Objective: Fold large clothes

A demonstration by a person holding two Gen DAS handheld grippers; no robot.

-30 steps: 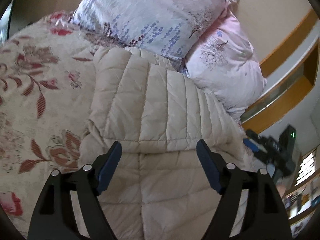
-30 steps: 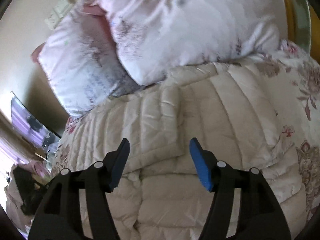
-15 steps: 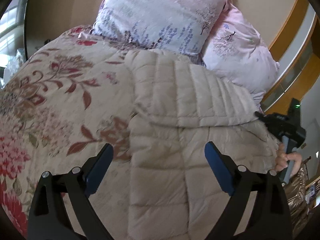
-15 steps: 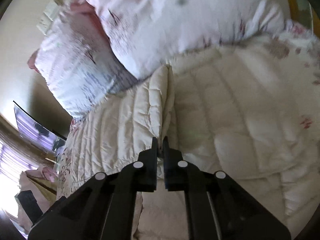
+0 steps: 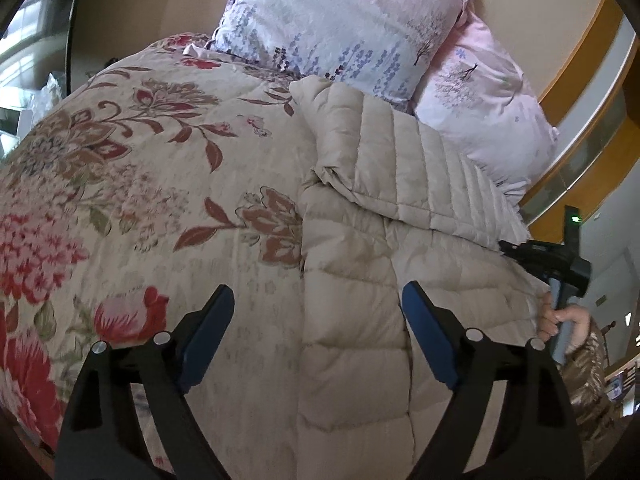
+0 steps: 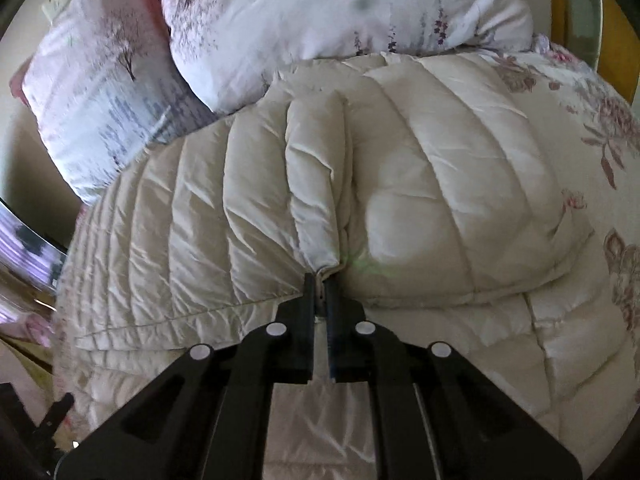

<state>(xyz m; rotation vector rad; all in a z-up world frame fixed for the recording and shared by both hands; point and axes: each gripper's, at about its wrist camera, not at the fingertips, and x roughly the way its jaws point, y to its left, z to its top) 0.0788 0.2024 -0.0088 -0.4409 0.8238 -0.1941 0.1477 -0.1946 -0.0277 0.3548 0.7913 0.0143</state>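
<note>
A cream quilted down jacket [image 5: 360,288] lies on a flowered bedspread [image 5: 132,200], its upper part folded over the body. My left gripper [image 5: 318,304] hovers over the jacket's left side edge; its jaws are closing, with nothing pressed between the blue pads. In the right wrist view the same jacket [image 6: 420,184] fills the frame, and my right gripper [image 6: 320,284] is shut on the hem of its folded flap. The right gripper [image 5: 516,250] also shows at the far right of the left wrist view, held by a hand [image 5: 560,320].
Two pale flower-print pillows [image 5: 352,20] [image 5: 488,100] lean at the head of the bed, touching the jacket's top. A wooden headboard frame [image 5: 580,80] runs behind them. Bare bedspread lies left of the jacket. A dark screen [image 6: 24,240] shows at the left edge.
My right gripper went from open above the flap to shut on its hem, bunching it. My left gripper slid left from over the jacket's middle to its left edge.
</note>
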